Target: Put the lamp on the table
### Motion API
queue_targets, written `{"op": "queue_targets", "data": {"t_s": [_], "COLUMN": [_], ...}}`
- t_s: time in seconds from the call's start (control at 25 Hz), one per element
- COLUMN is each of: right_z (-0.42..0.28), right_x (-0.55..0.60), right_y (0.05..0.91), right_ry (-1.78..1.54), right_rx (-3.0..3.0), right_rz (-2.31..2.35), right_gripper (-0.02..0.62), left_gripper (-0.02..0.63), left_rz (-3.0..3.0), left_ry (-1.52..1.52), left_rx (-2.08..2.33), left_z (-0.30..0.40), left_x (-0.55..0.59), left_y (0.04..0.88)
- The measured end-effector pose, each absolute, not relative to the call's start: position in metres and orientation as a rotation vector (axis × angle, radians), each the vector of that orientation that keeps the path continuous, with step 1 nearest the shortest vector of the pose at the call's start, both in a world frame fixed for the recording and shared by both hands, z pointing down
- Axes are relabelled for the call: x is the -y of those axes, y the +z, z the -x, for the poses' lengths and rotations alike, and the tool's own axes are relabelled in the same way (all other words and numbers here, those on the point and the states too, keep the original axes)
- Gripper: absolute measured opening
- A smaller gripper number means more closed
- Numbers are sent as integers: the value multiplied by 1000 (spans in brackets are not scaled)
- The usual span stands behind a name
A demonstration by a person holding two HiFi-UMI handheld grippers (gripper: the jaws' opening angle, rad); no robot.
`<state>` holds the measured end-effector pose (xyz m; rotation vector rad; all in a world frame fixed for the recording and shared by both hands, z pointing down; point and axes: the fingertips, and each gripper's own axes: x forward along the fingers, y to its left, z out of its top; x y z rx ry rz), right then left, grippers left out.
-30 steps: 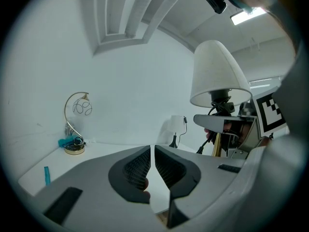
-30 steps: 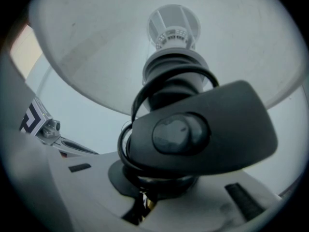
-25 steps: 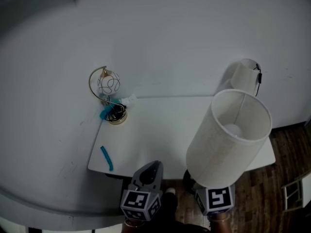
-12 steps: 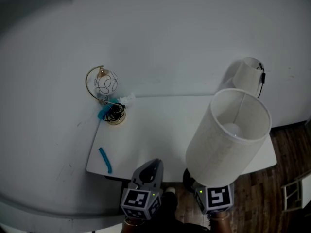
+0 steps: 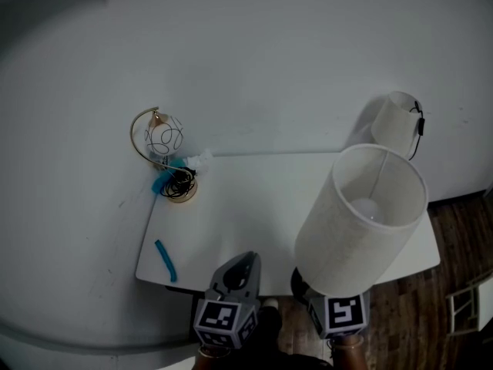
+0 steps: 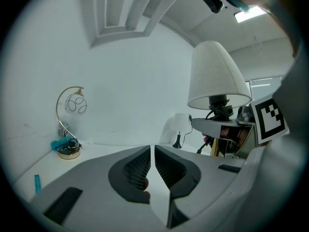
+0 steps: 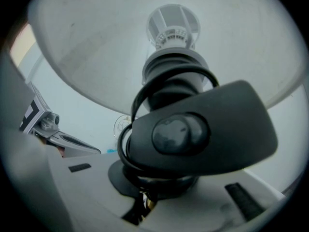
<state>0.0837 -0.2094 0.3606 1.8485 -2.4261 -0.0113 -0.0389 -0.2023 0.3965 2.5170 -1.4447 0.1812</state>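
Note:
A lamp with a tall white shade (image 5: 362, 222) hangs over the front right edge of the white table (image 5: 254, 206). My right gripper (image 5: 310, 291) is shut on its gold stem, below the shade. In the right gripper view the lamp's black cord switch (image 7: 193, 134) and coiled cord hide most of the right gripper (image 7: 145, 202); a bit of gold stem shows between the jaws. In the left gripper view the shade (image 6: 217, 76) stands to the right. My left gripper (image 5: 239, 272) is at the table's front edge, the left gripper (image 6: 153, 161) shut with nothing in it.
A small gold arc lamp (image 5: 166, 141) with a wire ball stands at the table's back left corner, cord coiled on its base. A blue strip (image 5: 165, 259) lies near the front left edge. A small white lamp (image 5: 397, 122) stands at the back right. Wooden floor (image 5: 454, 237) shows at right.
The head view has drifted slightly, so the table and gold lamp sit a little further left. Both grippers and the held lamp keep their places.

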Motion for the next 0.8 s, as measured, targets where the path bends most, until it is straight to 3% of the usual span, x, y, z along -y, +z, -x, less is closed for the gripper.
{"op": "queue_targets", "data": {"t_s": [0.8], "right_z": [-74], "right_x": [265], "right_y": [380], "right_ry": [-16], "right_rx": [2405], "right_rz": [-1846], "right_gripper": [17], "left_gripper": [26], "left_rz": [-2515], "left_ry": [169], "left_rx": [1447], "left_z": [43], "left_x": [259], "left_y": [398]}}
